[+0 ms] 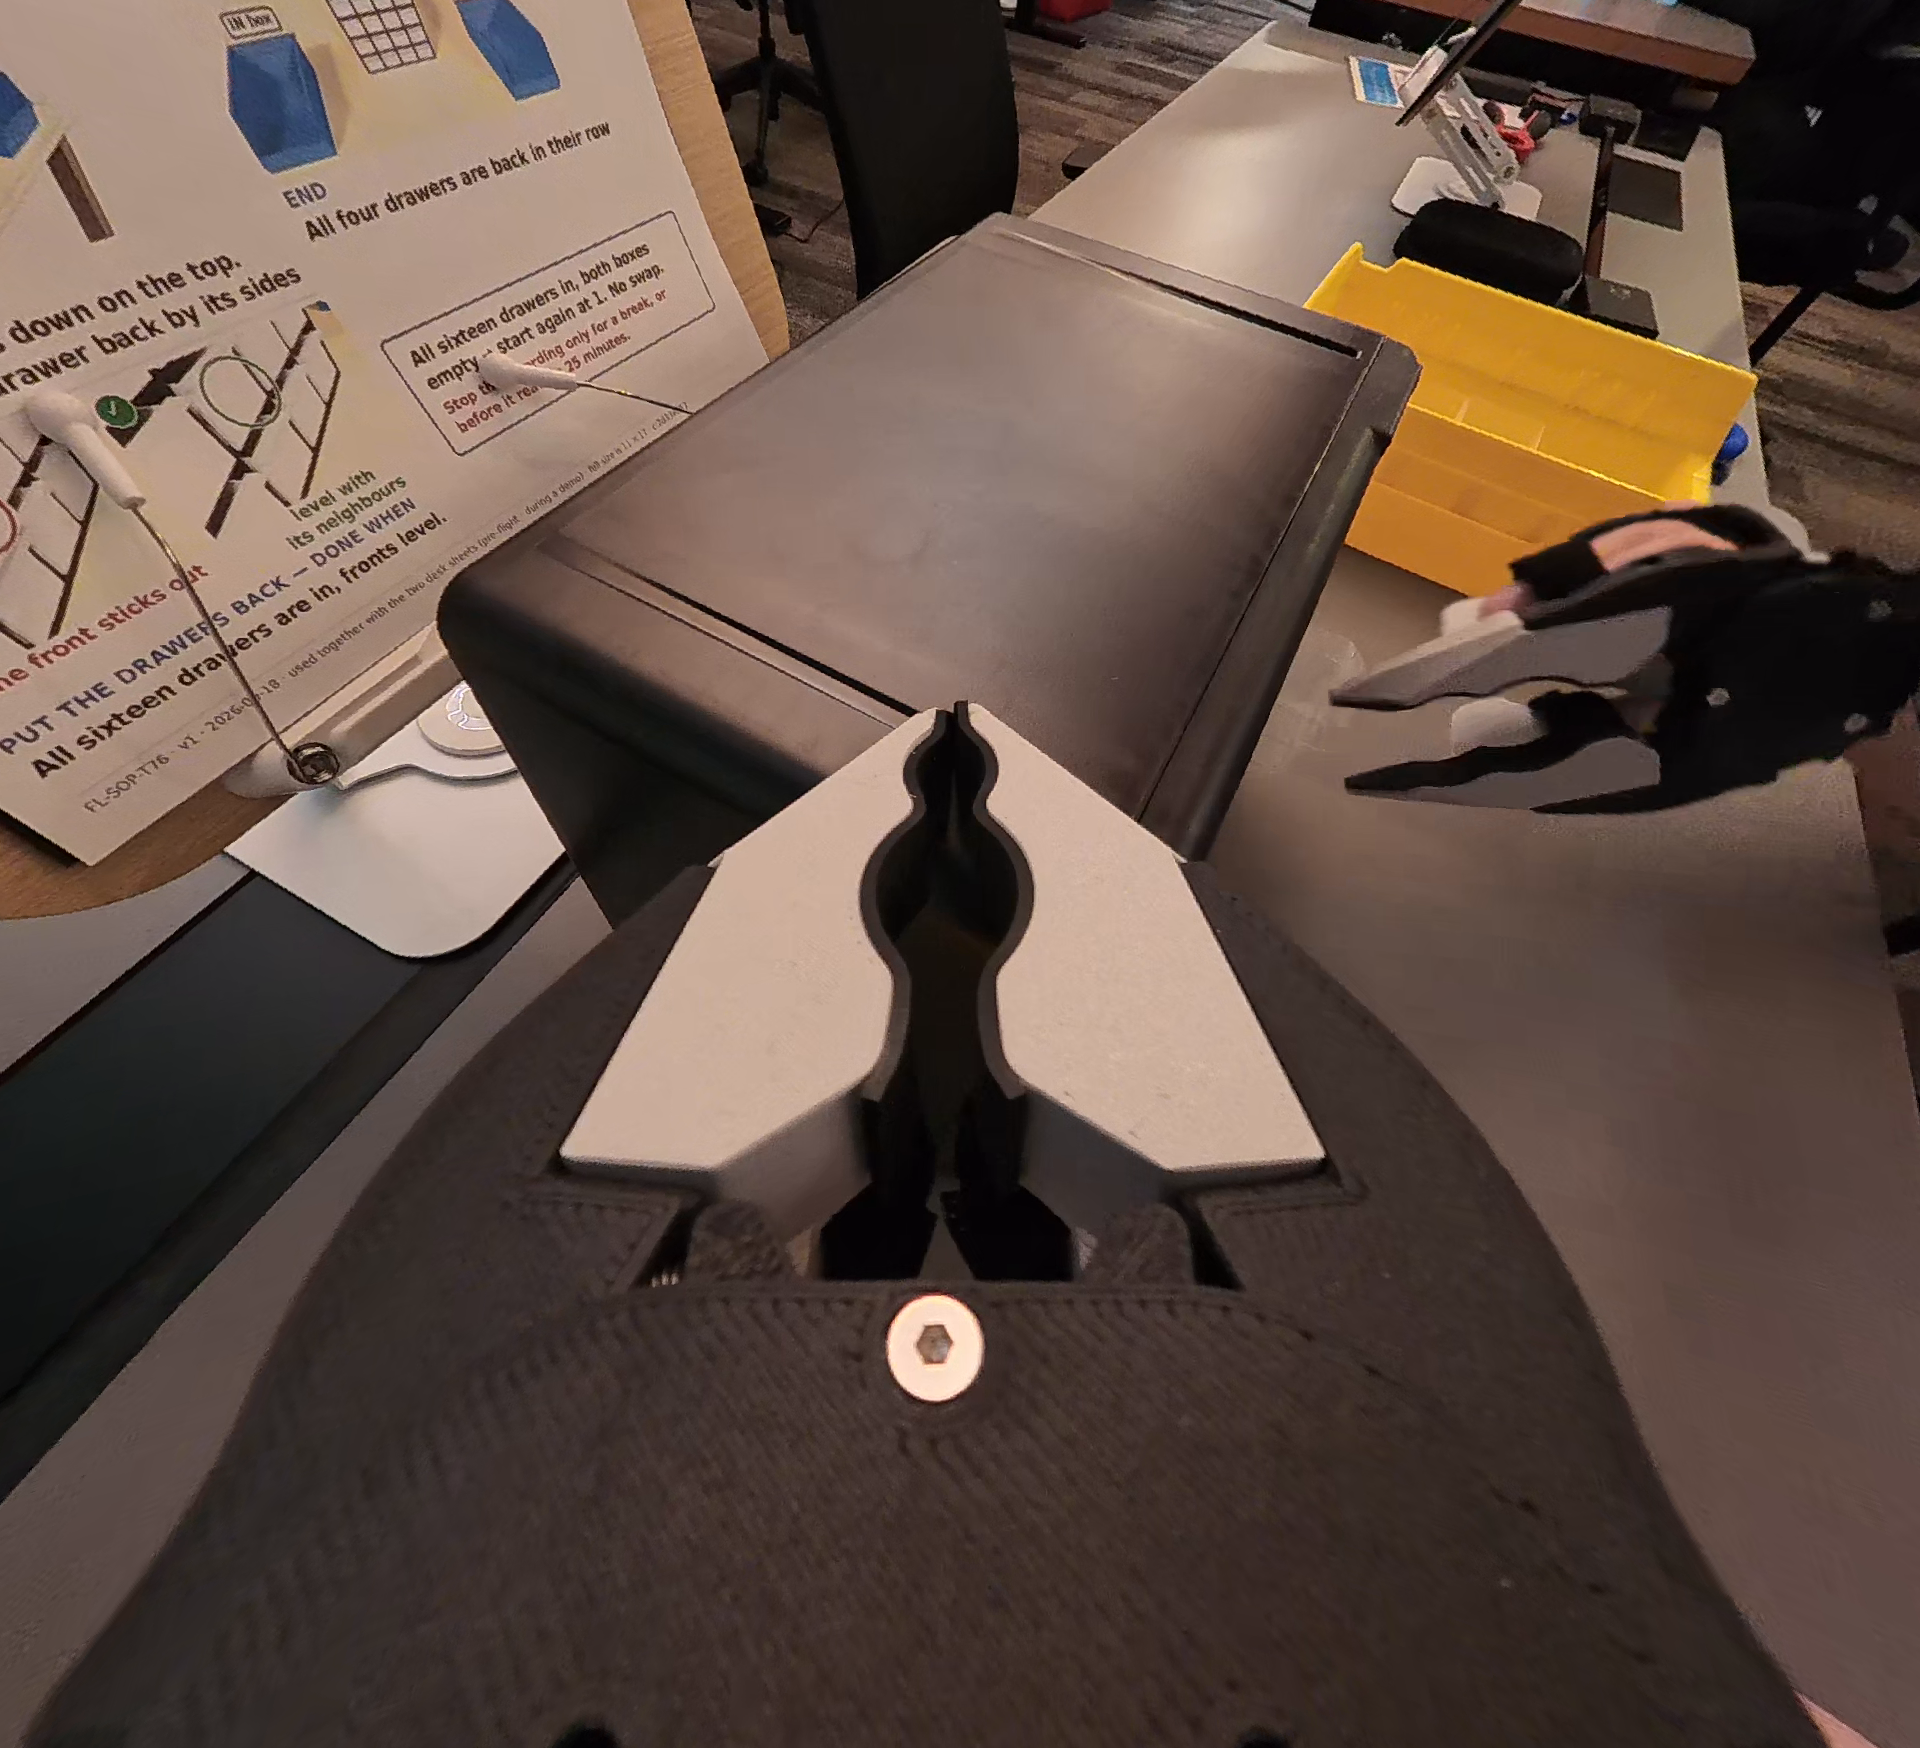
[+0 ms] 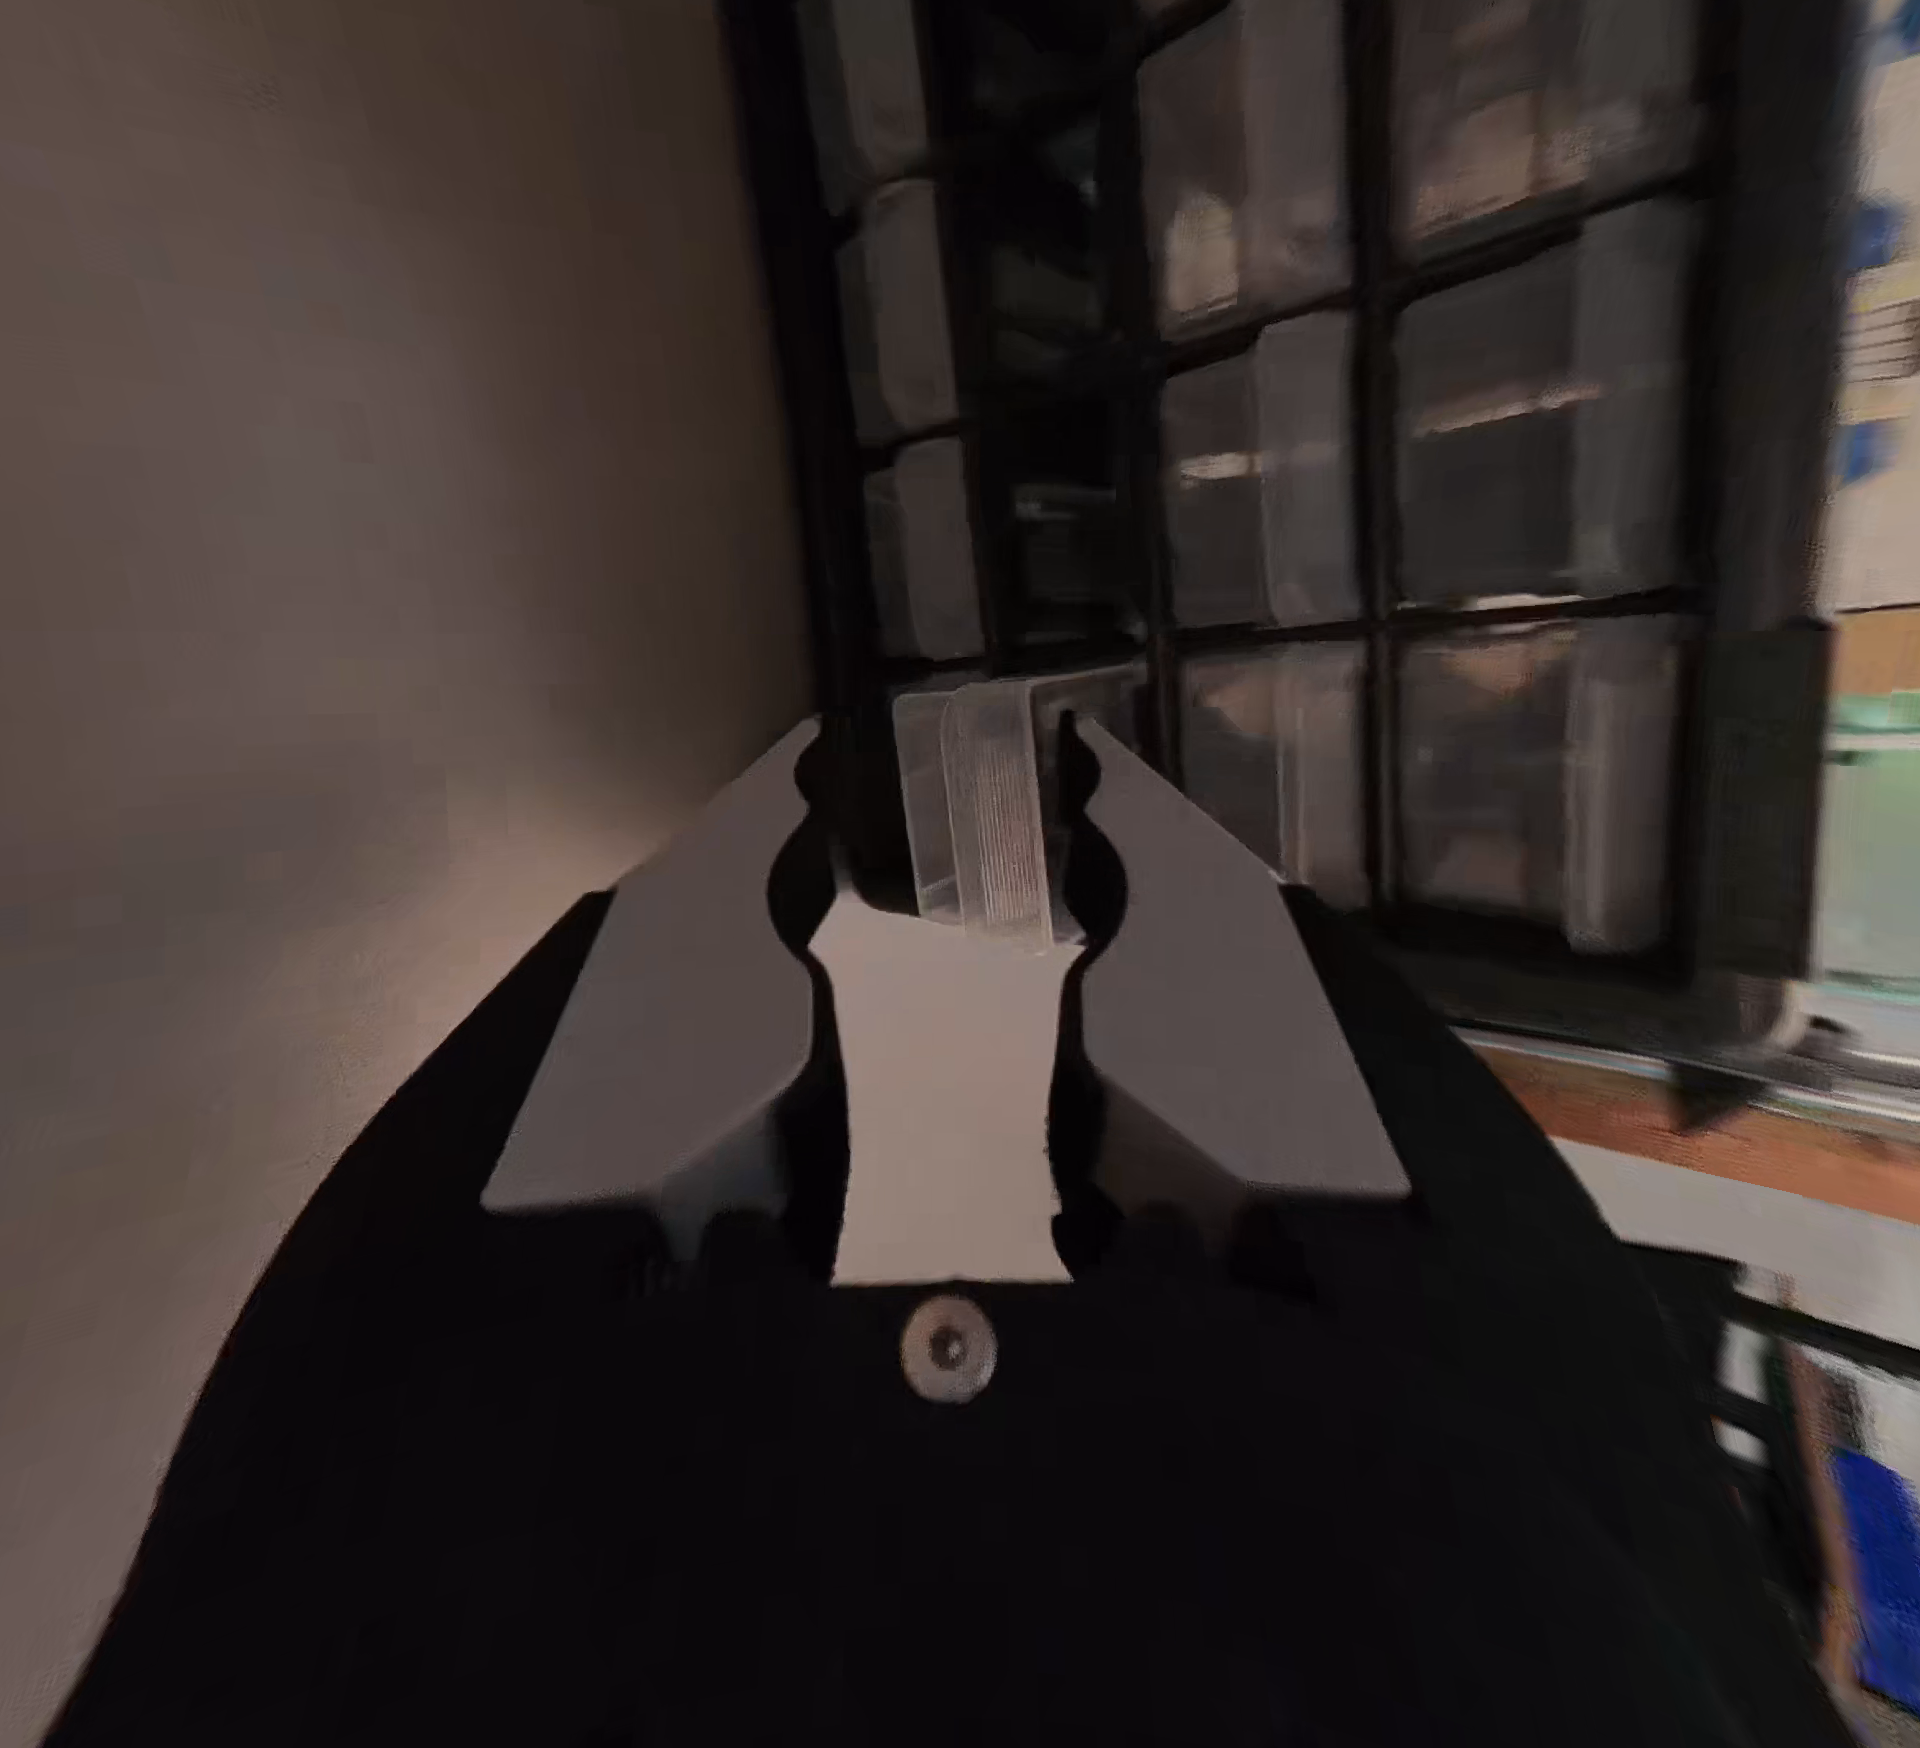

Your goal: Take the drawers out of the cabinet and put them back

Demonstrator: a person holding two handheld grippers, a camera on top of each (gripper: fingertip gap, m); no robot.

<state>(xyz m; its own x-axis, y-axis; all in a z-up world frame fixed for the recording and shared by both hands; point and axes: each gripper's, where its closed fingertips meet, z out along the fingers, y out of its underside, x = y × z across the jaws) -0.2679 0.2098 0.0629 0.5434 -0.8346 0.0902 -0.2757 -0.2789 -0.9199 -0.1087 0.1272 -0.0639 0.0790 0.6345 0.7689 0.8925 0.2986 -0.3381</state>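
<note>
On the grey desk (image 1: 1507, 1023), the left gripper (image 1: 958, 711) is hovering, jaws pressed together, over the black drawer cabinet (image 1: 987, 451); the right gripper (image 2: 940, 742), jaws spread, is flanking a clear drawer (image 2: 977, 825) at the cabinet's front.

Motion blur smears the cabinet (image 2: 1299, 410) and its drawers (image 2: 1538, 763).

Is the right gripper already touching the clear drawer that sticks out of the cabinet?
Cannot tell. In the blurred right wrist view, the open right gripper frames the clear drawer closely, but neither contact nor gap is plain.
</note>
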